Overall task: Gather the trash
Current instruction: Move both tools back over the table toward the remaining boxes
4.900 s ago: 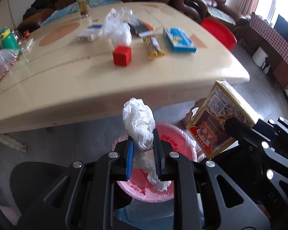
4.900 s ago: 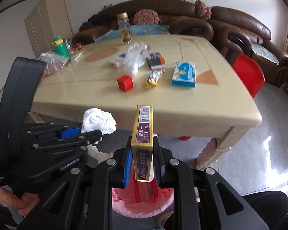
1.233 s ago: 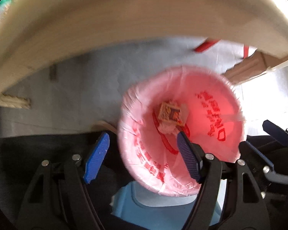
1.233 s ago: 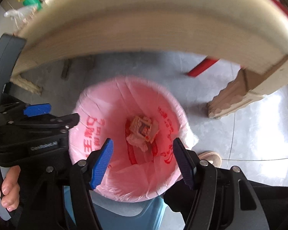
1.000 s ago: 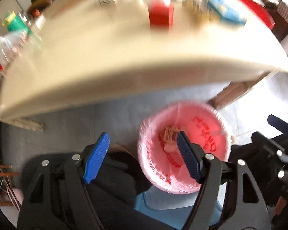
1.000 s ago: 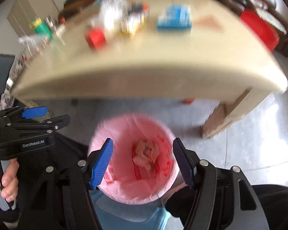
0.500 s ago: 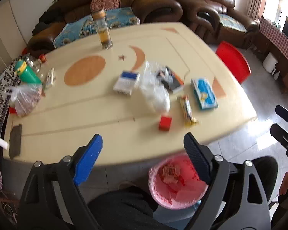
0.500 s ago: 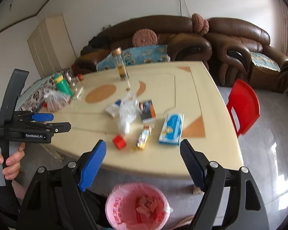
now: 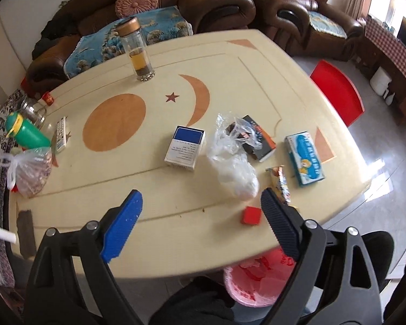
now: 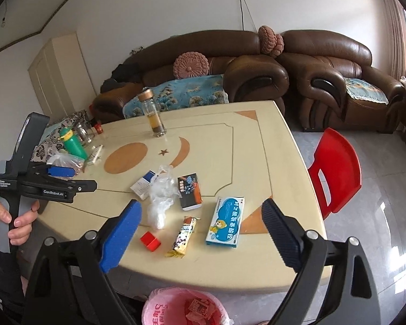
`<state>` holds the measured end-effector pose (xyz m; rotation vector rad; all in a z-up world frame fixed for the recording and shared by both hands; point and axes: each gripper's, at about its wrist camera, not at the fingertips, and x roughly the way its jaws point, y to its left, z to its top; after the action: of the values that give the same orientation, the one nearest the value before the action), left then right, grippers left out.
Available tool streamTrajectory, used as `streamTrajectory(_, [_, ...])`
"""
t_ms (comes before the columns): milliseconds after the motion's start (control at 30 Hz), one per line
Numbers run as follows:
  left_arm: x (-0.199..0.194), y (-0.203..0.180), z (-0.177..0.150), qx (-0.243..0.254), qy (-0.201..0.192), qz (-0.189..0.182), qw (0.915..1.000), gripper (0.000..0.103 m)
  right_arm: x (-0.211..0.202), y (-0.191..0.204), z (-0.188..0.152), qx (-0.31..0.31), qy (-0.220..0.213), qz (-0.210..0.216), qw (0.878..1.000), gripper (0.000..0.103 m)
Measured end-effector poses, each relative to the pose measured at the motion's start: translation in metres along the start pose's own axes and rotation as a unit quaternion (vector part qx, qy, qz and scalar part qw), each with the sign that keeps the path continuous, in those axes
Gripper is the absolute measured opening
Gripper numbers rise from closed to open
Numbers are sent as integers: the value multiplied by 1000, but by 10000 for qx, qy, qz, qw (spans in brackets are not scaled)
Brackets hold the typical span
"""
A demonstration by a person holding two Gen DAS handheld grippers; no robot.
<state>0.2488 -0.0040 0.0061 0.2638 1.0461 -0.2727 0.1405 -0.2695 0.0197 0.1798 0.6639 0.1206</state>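
Right wrist view: both tongs, left tongs (image 9: 201, 223) and right tongs (image 10: 201, 235), stood wide and empty above the tabletop (image 10: 257, 146), their jaws just opened, the pink-lined bin (image 10: 159, 308) positioned below its edge for drops.

Your table (image 9: 230, 62) is cream, inlaid with a tan circle (image 9: 113, 122), a tan crescent (image 9: 200, 100) and a small dark red star (image 9: 172, 97). On it you have a red cube (image 9: 251, 215), a clear crumpled plastic bag (image 9: 231, 157), a white box with a blue top (image 9: 185, 148), a light blue box with a cartoon bear (image 10: 226, 221), a black box with an orange edge (image 10: 190, 191) and a yellow-ended snack wrapper (image 10: 182, 237). The bottle (image 9: 27, 132) at your far left is green with a yellow cap. Your bin liner (image 10: 162, 308) is pink with red print. The chair (image 10: 335, 168) is red, the sofa (image 10: 243, 65) brown leather with a blue patterned cover.
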Motion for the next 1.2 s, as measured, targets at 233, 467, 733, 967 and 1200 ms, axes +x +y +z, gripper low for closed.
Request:
streamTrajectory(233, [61, 16, 20, 95, 399, -64, 9991, 87, 47, -7, 1, 112, 307, 22, 9995, 88])
streamTrajectory(467, [111, 26, 37, 253, 648, -117, 9975, 87, 96, -16, -4, 191, 633, -5, 9978, 88])
streamTrajectory(733, [154, 31, 42, 603, 801, -243, 9947, 87, 146, -25, -22, 312, 1014, -24, 9944, 88])
streamTrajectory(967, [178, 24, 39, 1052, 832, -136, 9909, 87, 178, -26, -36, 320, 1181, -167, 9924, 88])
streamTrajectory(1200, [198, 31, 42, 1088, 946, -338, 9890, 87, 196, -29, -49, 348, 1280, -282, 9908, 88])
